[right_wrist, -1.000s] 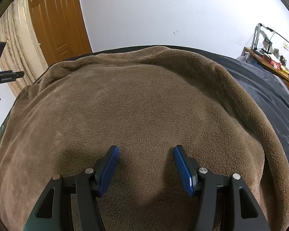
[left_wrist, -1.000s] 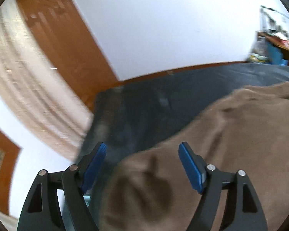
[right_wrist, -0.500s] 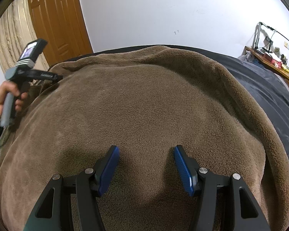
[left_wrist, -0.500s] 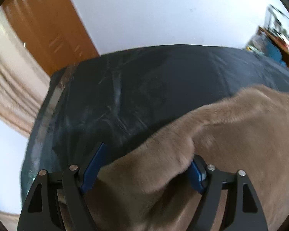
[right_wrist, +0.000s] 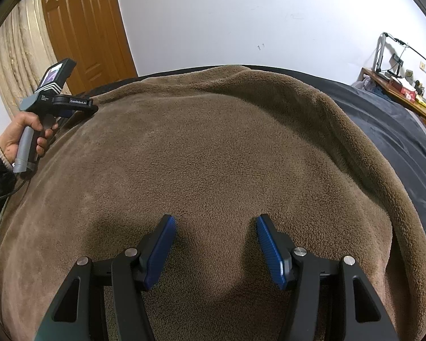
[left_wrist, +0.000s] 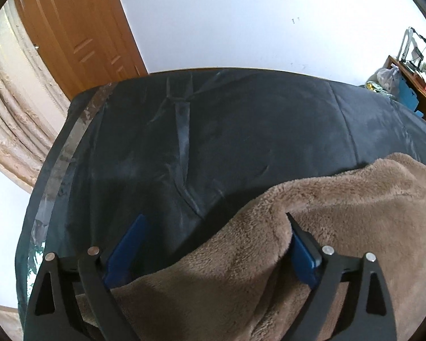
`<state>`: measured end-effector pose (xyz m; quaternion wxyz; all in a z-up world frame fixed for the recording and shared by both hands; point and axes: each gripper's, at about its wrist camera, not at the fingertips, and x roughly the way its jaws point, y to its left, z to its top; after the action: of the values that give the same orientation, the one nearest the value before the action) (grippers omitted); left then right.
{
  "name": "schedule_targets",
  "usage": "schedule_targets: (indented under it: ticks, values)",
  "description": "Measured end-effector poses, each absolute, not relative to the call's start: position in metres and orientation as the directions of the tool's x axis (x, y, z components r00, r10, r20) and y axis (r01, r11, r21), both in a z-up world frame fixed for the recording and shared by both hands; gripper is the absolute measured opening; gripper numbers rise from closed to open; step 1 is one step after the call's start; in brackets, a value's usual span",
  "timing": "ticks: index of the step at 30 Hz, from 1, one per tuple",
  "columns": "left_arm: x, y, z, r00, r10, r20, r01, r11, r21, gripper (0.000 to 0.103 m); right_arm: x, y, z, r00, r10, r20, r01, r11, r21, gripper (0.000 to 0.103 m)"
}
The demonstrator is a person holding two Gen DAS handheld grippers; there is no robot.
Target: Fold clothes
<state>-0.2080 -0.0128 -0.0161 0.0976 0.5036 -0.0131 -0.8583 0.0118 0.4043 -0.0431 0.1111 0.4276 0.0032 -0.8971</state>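
Straddling the brown fleece (left_wrist: 312, 255) edge at lower frame, the left gripper (left_wrist: 213, 244) gapes — right gripper (right_wrist: 215, 241) likewise apart, poised to pinch.

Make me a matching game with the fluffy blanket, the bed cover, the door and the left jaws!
Things:
1. fluffy blanket
2. bed cover
3. door
4. left gripper

Descriptions:
A. orange-brown wood
B. dark, with shiny creases
C. open, around the edge of the cloth
D. brown and fuzzy, spread out on the bed

Pairs: 1-D, 2-B, 3-A, 4-C
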Motion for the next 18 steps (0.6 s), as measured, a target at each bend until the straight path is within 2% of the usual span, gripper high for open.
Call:
schedule_targets:
  ticks: [8,13,18]
  values:
    - [-0.174,-0.005,0.014,-0.531,-0.166,-0.831,0.117,-0.986,0.122,0.095,0.01,0.403,-0.043,-0.609,-0.198,-0.768,0.202,-0.975,0.092,0.062]
    - [-0.136,0.031,0.04,-0.578,-0.08,-0.812,0.024,-0.996,0.081,0.095,0.008,0.402,-0.042,-0.609,-0.206,-0.766,0.201,-0.974,0.103,0.062]
    - [-0.11,0.061,0.039,-0.59,-0.002,-0.808,-0.047,-0.998,0.037,0.095,0.008,0.403,-0.041,-0.609,-0.219,-0.762,0.199,-0.973,0.12,0.062]
